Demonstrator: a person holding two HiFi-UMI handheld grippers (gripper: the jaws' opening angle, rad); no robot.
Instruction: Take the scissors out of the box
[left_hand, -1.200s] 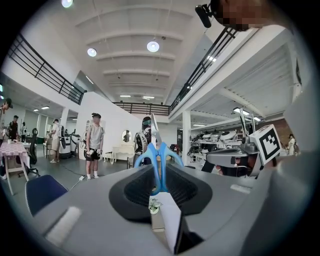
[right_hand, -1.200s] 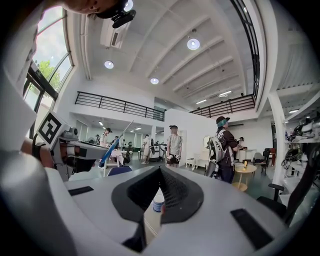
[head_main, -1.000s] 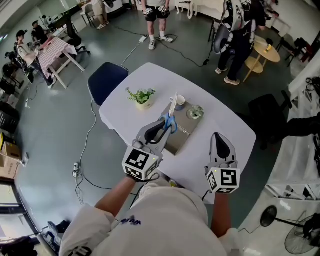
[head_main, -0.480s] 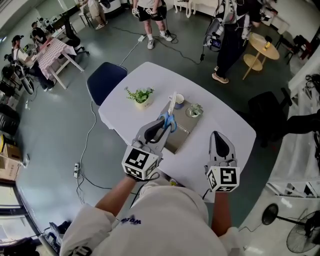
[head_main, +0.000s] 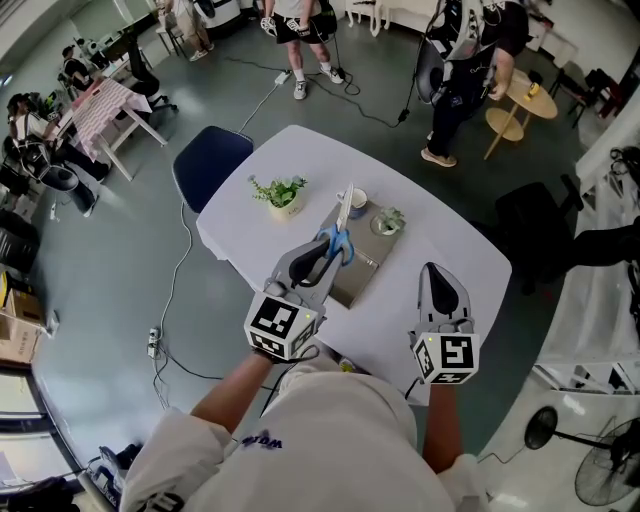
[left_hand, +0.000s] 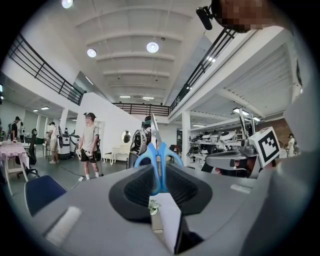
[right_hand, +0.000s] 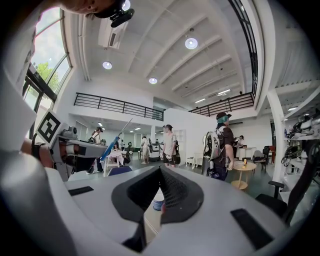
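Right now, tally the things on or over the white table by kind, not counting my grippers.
Small green potted plants: 2
Small white-and-blue cup: 1
Flat grey box: 1
Blue-handled scissors, gripped in the left gripper: 1
Total: 5

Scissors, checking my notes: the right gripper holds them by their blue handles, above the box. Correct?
No: the left gripper holds the scissors by their blue handles, above the box. The left gripper view shows its jaws shut on them; the right gripper is empty.
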